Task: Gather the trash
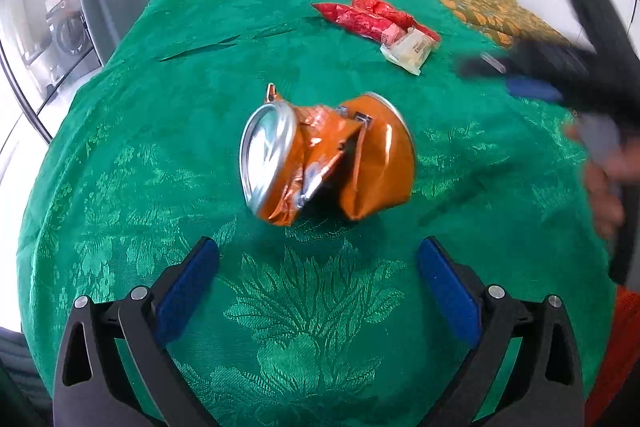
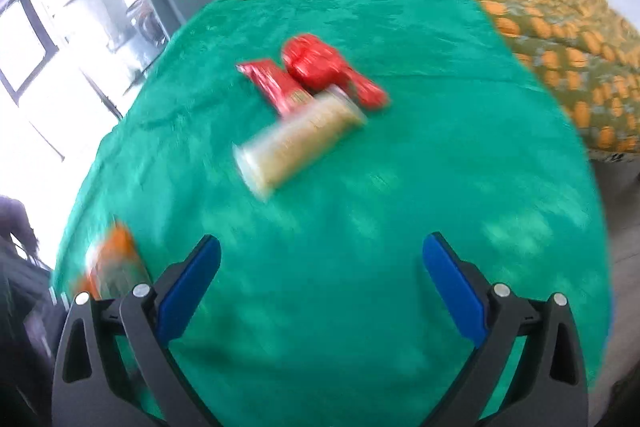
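A crushed orange can (image 1: 328, 157) lies on the green bedspread (image 1: 120, 187) ahead of the wide-open, empty left tool (image 1: 318, 263); light and sharp-creased, it looks best pinched across its dented middle. The right tool (image 2: 322, 261) gapes empty short of red wrappers (image 2: 320, 75).

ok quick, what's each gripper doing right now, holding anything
left gripper: open, empty, crushed orange metal can lying ahead on the green cloth.
right gripper: open, empty.
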